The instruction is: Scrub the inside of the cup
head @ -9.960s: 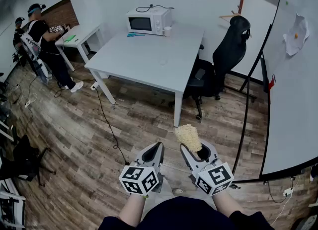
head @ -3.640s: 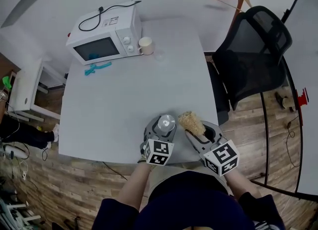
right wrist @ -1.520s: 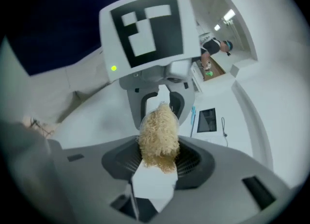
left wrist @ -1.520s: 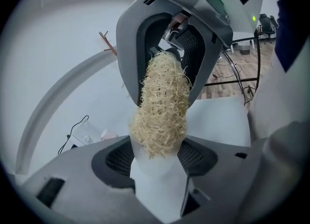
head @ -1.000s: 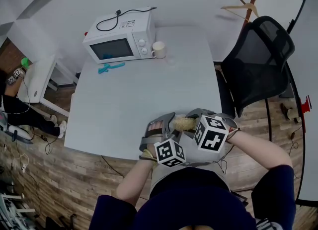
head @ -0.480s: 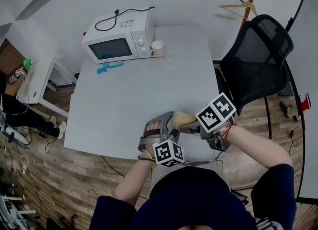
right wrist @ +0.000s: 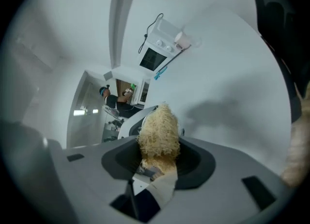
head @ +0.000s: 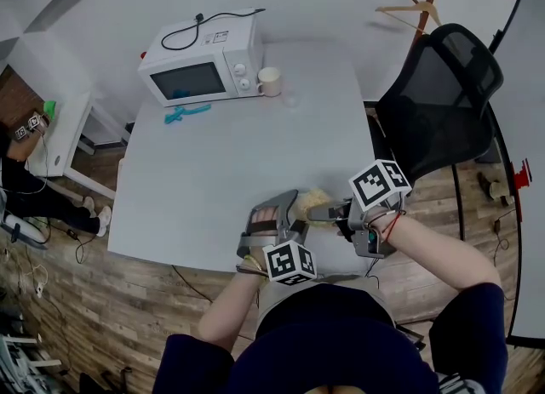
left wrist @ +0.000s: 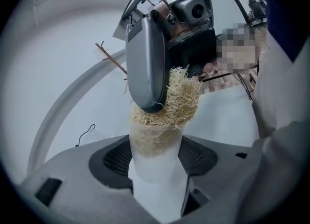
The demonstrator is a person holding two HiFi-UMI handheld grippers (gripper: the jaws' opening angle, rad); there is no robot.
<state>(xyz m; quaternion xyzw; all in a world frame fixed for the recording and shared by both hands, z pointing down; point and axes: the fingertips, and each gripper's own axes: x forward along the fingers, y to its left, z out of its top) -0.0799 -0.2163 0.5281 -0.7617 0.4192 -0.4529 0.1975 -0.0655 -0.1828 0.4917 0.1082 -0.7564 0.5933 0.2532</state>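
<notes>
Being clamped betw. jaws of L gripper [head: 278, 208], cup [left wrist: 155, 162] is stuffed w/ scrubber [right wrist: 158, 132], itself pinched by R gripper [head: 329, 212].

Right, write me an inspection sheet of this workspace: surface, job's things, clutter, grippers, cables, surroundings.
Surface: white table, with things at its far end and work going on at the near edge.
Job's things: translucent cup with the fibrous scrubber pushed into its mouth.
Clutter: microwave, mug beside it, teal object in front of it.
Grippers: left gripper shut on the cup; right gripper shut on the scrubber.
Cables: black lead lying on top of the microwave.
Surroundings: black office chair at the table's right, wooden hanger behind it, wood floor, a person at the far left.
</notes>
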